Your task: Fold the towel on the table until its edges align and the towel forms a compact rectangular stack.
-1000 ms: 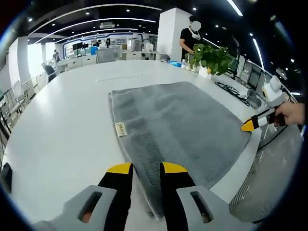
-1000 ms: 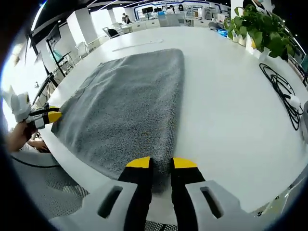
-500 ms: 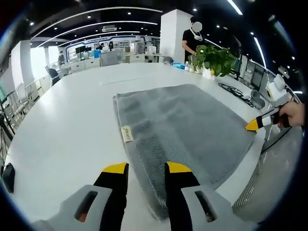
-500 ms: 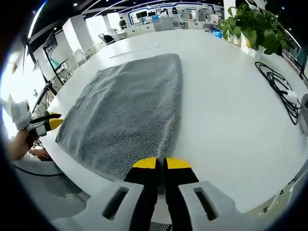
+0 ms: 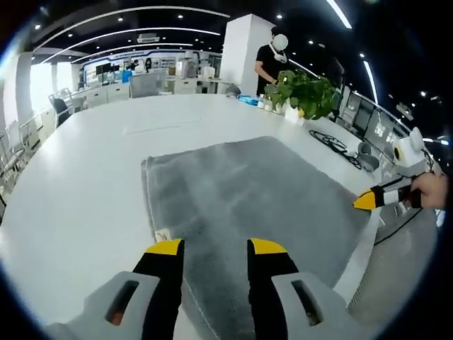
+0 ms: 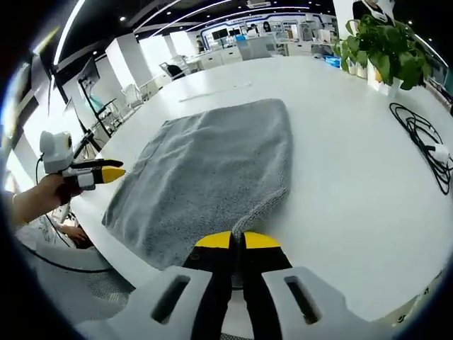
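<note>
A large open office with ceiling light strips and white pillars is seen behind a broad white table (image 5: 78,184). A grey towel (image 5: 255,191) is spread flat on that table, near its front edge, with a small label (image 5: 162,236) at one hem. In the left gripper view, the left gripper (image 5: 210,247) is held low over the near end of the towel, its yellow-tipped jaws set apart with grey cloth seen between them; nothing is gripped. The right gripper (image 5: 368,201) is seen at the far right of that view, at the towel's corner by the table edge, held by a hand (image 5: 430,190).

In the right gripper view, the right gripper (image 6: 237,240) is pressed closed on the near corner of the towel (image 6: 212,170), and that corner is drawn up into a small peak above the table (image 6: 354,177). The left gripper (image 6: 106,171) is seen at the left of that view, beside the towel's other near corner.

A potted plant (image 5: 304,88) is placed at the far side of the table, a coiled black cable (image 6: 425,142) is laid near it, and a person (image 5: 272,60) is stood behind.
</note>
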{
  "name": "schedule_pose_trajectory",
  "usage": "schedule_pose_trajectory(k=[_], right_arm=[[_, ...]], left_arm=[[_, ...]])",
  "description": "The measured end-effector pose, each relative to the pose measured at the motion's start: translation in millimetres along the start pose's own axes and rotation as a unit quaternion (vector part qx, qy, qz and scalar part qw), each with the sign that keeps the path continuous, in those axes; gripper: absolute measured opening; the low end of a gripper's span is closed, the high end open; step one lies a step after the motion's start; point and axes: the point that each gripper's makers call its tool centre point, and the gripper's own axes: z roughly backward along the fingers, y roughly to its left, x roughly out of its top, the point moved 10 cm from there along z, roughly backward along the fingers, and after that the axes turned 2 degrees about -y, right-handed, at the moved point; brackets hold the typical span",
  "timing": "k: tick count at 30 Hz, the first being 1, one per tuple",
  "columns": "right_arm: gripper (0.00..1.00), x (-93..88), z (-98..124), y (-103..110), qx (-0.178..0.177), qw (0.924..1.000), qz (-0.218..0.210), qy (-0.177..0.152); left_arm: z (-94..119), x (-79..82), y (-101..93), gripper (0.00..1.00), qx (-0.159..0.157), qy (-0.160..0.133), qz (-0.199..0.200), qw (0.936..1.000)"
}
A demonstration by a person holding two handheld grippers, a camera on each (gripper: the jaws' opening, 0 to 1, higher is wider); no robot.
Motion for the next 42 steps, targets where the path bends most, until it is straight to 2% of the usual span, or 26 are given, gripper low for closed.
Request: schedule_pose_trajectory(k=[4, 7, 9, 12, 18, 24, 26, 33, 36, 42], right_arm=[[0.01, 8.5, -1.5, 6.0, 0.012, 0.9999, 0.008, -0.006], [0.01, 11.2, -3.5, 11.8, 0.026, 0.9996, 0.011, -0.009], [0.01, 12.0, -1.4, 21.1, 0.032, 0.9994, 0.014, -0.009], [0.01, 15.0, -7.4, 24.4, 0.04, 0.9989, 0.024, -0.009], [0.01, 20.5, -5.5, 35.6, 0.05, 0.9974, 0.048, -0.018], [0.01, 29.6, -5.7, 54.3, 0.063, 0.9932, 0.094, -0.026], [0.01, 30.6, -8.6, 59.3, 0.069, 0.9924, 0.098, -0.027], [0.01, 33.2, -13.7, 71.9, 0.087, 0.9911, 0.097, -0.029], [0.01, 33.4, -12.8, 71.3, 0.085, 0.9913, 0.096, -0.03], [0.01, 32.8, -12.4, 69.5, 0.084, 0.9922, 0.087, -0.031]], left_arm=[[-11.6, 17.6, -2.3, 0.36, -0.012, -0.004, -0.01, 0.9999], [-23.4, 26.0, -7.5, 0.37, -0.023, -0.008, 0.024, 0.9994], [-29.1, 31.6, -12.0, 0.37, -0.03, -0.012, 0.029, 0.999], [-42.6, 40.9, -22.4, 0.38, -0.05, -0.013, 0.035, 0.998], [-67.5, 54.7, -38.6, 0.38, -0.084, -0.007, 0.023, 0.9962], [-88.0, 73.6, -57.3, 0.39, -0.123, -0.005, 0.008, 0.9924], [-95.7, 81.7, -65.7, 0.39, -0.131, -0.004, 0.002, 0.9914], [-122.8, 95.3, -86.3, 0.39, -0.166, 0.011, -0.025, 0.9858], [-130.9, 98.0, -99.3, 0.39, -0.177, 0.02, -0.004, 0.9841], [-154.6, 97.2, -115.5, 0.39, -0.191, 0.041, -0.014, 0.9806]])
